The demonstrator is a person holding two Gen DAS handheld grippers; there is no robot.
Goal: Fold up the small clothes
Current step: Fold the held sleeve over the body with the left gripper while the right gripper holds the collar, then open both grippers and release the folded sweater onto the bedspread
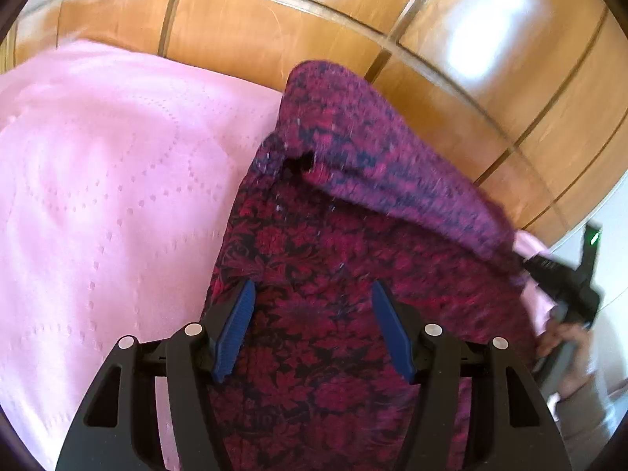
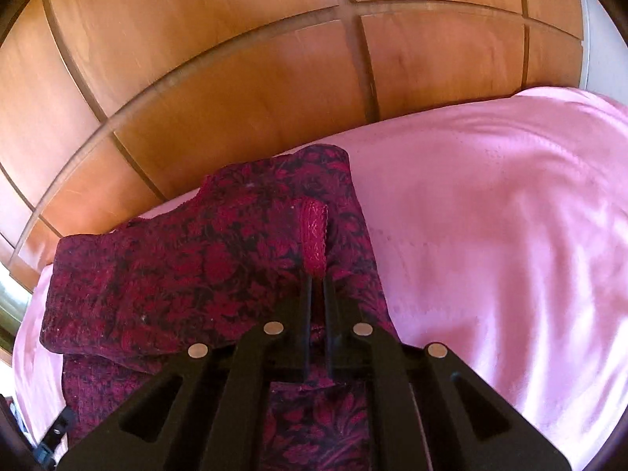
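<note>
- The left gripper (image 1: pixel 312 329) hangs over the near part of the garment (image 1: pixel 333 294), its blue-padded jaws spread wide and holding nothing. I cannot tell whether the pads touch the cloth. It seems placed to pin or steady the lower layer.
- The right gripper (image 2: pixel 318 286) has its jaws closed almost together on a red trim strip (image 2: pixel 314 235) of the same dark red floral garment (image 2: pixel 196 271), probably to carry that edge across for a fold.
- The garment lies on the pink bedspread (image 2: pixel 510 235), with one flap turned over so its paler purple underside (image 1: pixel 392 149) shows.
- Beyond the bed stands a wooden panelled wall (image 1: pixel 274 31).
</note>
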